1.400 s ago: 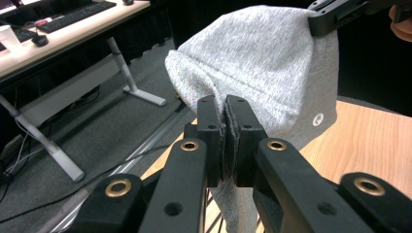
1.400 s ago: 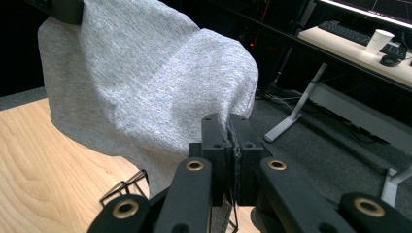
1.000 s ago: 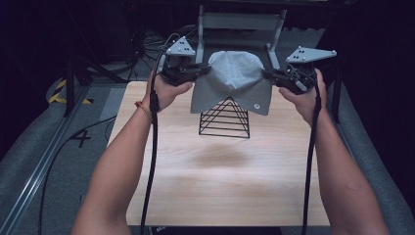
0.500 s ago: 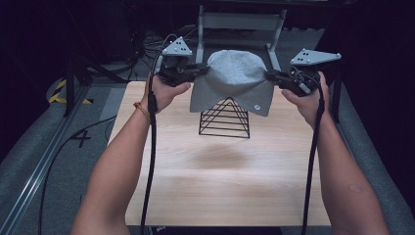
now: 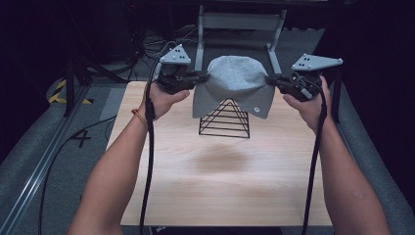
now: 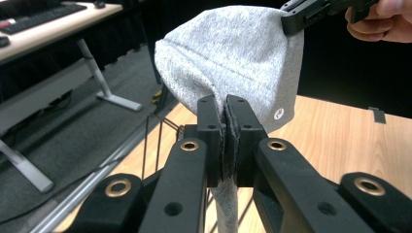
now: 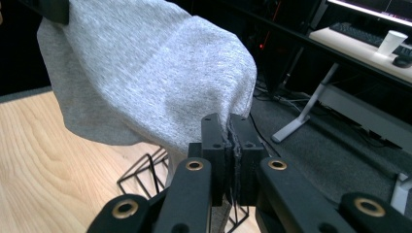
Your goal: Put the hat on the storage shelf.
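The near half of the wooden table [image 5: 225, 186] is bare wood. Toward its far edge stands a black wire pyramid [image 5: 225, 120]. Above it hangs a grey hat [image 5: 235, 85], stretched between the two grippers. The left gripper [image 5: 203, 77] pinches the hat's left edge, and the right gripper [image 5: 270, 80] pinches its right edge, jaws pressed together on cloth.

The near half of the tabletop [image 5: 220, 186] lies bare, so a hand could sweep across it freely. Toward the far edge the black wire pyramid stand [image 5: 225, 120] rises, with the grey beanie [image 5: 237, 83] stretched above its tip between both tools. Behind it a grey metal frame [image 5: 240, 24] blocks the back.
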Demonstrator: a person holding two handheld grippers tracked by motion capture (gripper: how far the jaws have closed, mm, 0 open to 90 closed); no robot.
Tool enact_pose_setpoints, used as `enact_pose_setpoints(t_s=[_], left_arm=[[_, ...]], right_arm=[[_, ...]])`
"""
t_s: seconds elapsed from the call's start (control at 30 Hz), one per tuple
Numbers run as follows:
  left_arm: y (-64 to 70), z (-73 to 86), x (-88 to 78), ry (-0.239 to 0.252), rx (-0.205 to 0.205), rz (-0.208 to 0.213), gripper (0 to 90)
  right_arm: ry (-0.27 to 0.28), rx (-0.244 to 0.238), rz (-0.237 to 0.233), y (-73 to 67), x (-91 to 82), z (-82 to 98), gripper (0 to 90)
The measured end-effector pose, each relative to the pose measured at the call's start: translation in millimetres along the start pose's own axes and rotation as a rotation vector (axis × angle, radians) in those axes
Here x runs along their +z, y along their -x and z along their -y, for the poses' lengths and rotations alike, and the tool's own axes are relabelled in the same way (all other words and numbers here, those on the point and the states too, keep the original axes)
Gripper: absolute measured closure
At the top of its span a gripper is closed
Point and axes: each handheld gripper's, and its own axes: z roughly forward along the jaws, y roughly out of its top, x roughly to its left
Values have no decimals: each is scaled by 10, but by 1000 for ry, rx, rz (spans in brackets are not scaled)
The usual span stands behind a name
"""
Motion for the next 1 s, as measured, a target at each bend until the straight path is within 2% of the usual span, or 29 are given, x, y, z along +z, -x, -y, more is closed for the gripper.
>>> enact_pose_setpoints(t_s=[0.1, 0.2, 0.3, 0.43, 0.53, 0.57, 0.67, 0.83, 1.0], left_arm=[[3, 45, 0, 8, -13, 16, 855], [34, 70, 17, -11, 11, 2, 855], [20, 128, 61, -30, 12, -16, 854], [-45, 257, 161, -43, -18, -36, 854], [-87, 355, 243, -66, -28, -53, 853], [-96, 397, 280, -63, -46, -54, 853], [-119, 475, 353, -65, -65, -52, 853], [-118, 637, 520, -84, -70, -56, 852], [-113, 794, 618, -81, -88, -51, 851]], right_arm=[[-6, 2, -1, -5, 15, 29, 865], [5, 7, -8, -11, -2, 37, 865], [-4, 2, -3, -28, 17, 68, 865], [-14, 16, -7, -42, 100, 144, 863], [-34, 8, -7, -54, 192, 214, 862], [-40, 9, -7, -55, 211, 230, 862], [-52, 19, -12, -40, 287, 308, 862], [-76, 37, -26, -27, 420, 485, 862], [-91, 71, -48, -22, 544, 691, 862]])
